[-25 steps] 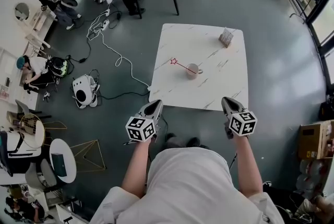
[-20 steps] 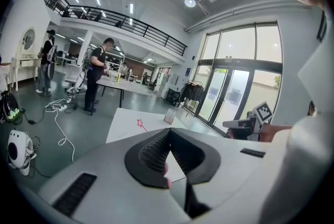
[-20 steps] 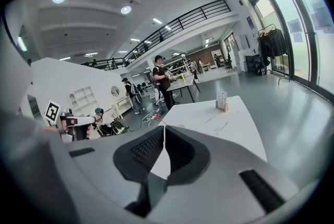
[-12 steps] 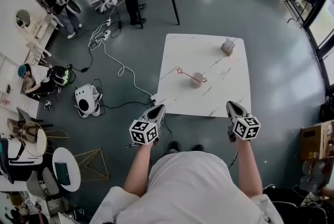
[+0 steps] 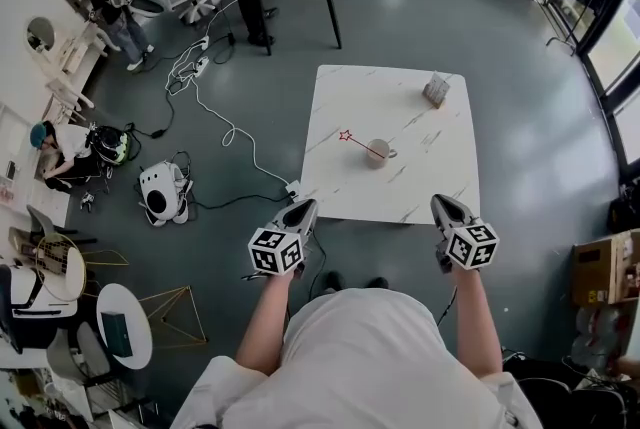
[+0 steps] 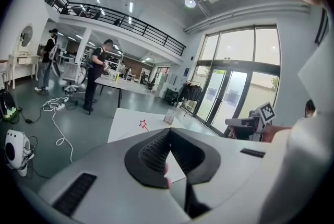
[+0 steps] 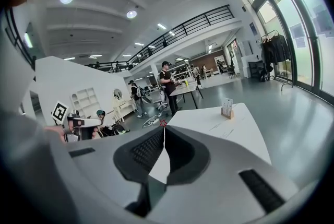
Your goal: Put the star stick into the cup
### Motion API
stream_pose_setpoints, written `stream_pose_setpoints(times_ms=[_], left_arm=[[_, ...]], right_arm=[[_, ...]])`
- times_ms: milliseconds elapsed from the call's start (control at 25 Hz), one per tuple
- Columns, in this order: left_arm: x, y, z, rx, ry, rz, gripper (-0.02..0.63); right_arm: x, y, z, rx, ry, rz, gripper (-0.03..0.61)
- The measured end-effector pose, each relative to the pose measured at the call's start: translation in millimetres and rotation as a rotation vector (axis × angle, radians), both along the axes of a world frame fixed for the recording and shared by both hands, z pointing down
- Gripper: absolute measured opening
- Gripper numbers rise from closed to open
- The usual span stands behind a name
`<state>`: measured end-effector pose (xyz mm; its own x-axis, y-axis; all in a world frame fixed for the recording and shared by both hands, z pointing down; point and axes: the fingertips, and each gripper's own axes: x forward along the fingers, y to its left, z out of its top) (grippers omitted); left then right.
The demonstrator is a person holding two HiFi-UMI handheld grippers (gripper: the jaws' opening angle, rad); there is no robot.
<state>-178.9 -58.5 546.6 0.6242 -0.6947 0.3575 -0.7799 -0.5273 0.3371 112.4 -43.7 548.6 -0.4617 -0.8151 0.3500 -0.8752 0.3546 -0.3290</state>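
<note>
The star stick [image 5: 359, 144] looks to be in the cup [image 5: 377, 152] already, its lower end inside the rim and its red star [image 5: 345, 134] leaning far out to the left above the desk [image 5: 430, 179]. The lean is the main risk. A long stick tilted that low levers on a light cup, so a knock to the desk or a clumsy touch could tip the cup or slide the stick out. The head view is also too far off to show whether the stick sits deep or only rests on the rim. Both tools hang at the near edge of the desk, well apart from the cup. The left tool [image 5: 302, 206] and the right tool [image 5: 440, 201] are each closed with nothing between the pads, so any correction calls for opening first. Only the head view shows the cup and the whole stick. The left gripper view shows just the star and the small card stand [image 6: 169, 117] past its closed jaws. The right gripper view shows the star peeking over its jaw tips, with the cup hidden behind the tool's body.
</note>
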Motion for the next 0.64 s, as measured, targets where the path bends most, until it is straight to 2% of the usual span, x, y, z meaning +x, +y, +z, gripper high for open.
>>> stream_pose_setpoints(times_ms=[640], left_arm=[[2.6, 0.1, 6.0, -0.019, 0.018, 0.012, 0.014]], right_arm=[[-5.9, 0.9, 0.8, -0.006, 0.015, -0.021, 0.026]])
